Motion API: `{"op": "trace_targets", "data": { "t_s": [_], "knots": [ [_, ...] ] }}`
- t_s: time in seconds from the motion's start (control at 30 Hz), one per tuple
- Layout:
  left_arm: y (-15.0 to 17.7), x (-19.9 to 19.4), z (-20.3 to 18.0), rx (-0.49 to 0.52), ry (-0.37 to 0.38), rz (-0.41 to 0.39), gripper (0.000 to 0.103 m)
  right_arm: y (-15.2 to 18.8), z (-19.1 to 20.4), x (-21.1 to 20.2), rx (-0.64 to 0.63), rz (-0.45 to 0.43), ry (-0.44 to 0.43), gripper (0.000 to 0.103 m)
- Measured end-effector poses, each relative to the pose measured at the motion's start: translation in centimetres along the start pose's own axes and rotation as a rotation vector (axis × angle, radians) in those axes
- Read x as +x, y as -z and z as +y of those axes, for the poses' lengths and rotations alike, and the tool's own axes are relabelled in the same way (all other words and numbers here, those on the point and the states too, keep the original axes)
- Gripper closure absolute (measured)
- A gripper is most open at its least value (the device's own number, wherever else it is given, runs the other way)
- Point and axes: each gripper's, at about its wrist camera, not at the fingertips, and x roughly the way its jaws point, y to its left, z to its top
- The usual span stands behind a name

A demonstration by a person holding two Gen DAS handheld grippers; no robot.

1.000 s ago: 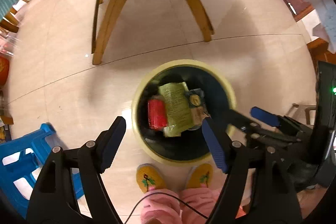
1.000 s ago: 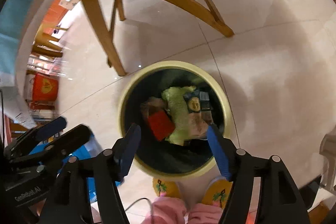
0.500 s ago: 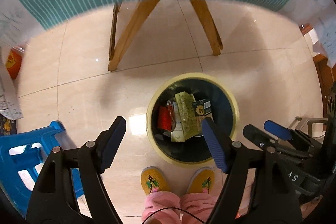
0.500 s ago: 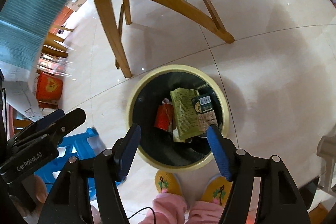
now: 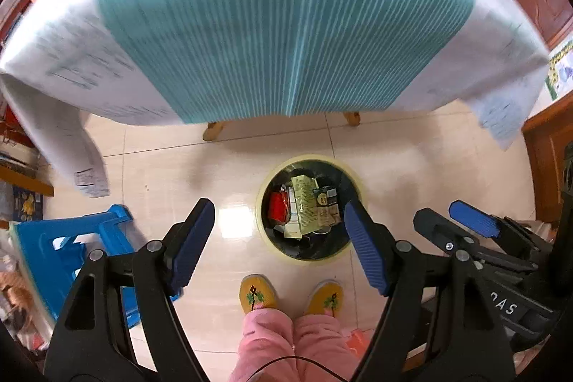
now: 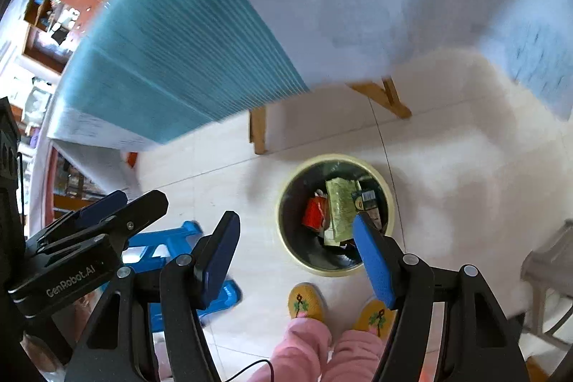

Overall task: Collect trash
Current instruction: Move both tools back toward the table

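Motion blur is smearing the striped teal cloth (image 5: 286,24) and the printing on the white sheets (image 5: 82,59) under it, leaving the text unreadable. The cloth is hiding most of the counter's wooden legs (image 6: 258,131). The bin (image 6: 388,199) is sitting too far off for its wrapper labels to be read. The lower edge is cutting off the person's pink trouser legs (image 5: 293,346).

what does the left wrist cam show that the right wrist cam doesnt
Only the left wrist view shows the right gripper, off to its right, and the far right corner of the table.

Only the right wrist view shows the left gripper, at its left, and a grey stool at the right edge.

Both show the trash bin holding a red packet and a green wrapper, the blue stool, the teal tablecloth and yellow slippers.
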Motion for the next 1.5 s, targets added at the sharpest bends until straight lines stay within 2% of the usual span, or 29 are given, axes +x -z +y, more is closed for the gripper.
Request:
{"op": "trace_targets", "data": {
  "t_s": [0.13,0.27,0.43,0.7,0.83,1.13,1.33,1.5],
  "knots": [
    [-0.3,-4.6,0.4,-0.019,-0.007,-0.011,0.031,-0.8,1.8,-4.3,-0.031,-0.013,-0.01,0.036],
    [0.0,-8.9,0.6,-0.02,-0.049,0.013,0.031,-1.3,4.2,-8.9,-0.066,-0.012,-0.014,0.036],
    [0.8,-14.0,1.0,-0.038,-0.044,0.024,0.031,-1.2,6.8,-13.5,-0.116,-0.011,-0.024,0.036],
    [1.2,-20.1,1.2,-0.061,-0.058,-0.01,0.031,-0.6,8.8,-19.8,-0.17,-0.057,-0.051,0.035],
    [-0.1,-22.8,0.6,-0.059,-0.07,-0.057,0.031,-1.0,8.8,-22.4,-0.167,-0.1,-0.061,0.035],
    [-3.2,-29.4,-1.6,-0.022,-0.097,-0.219,0.031,-3.2,8.8,-27.3,-0.181,-0.218,-0.099,0.035],
    [-5.9,-31.4,-2.5,0.003,-0.087,-0.267,0.031,-6.3,9.0,-29.6,-0.187,-0.291,-0.106,0.035],
    [-9.0,-31.8,-2.3,0.027,-0.079,-0.301,0.031,-9.8,9.7,-29.6,-0.173,-0.318,-0.11,0.035]
  ]
}}
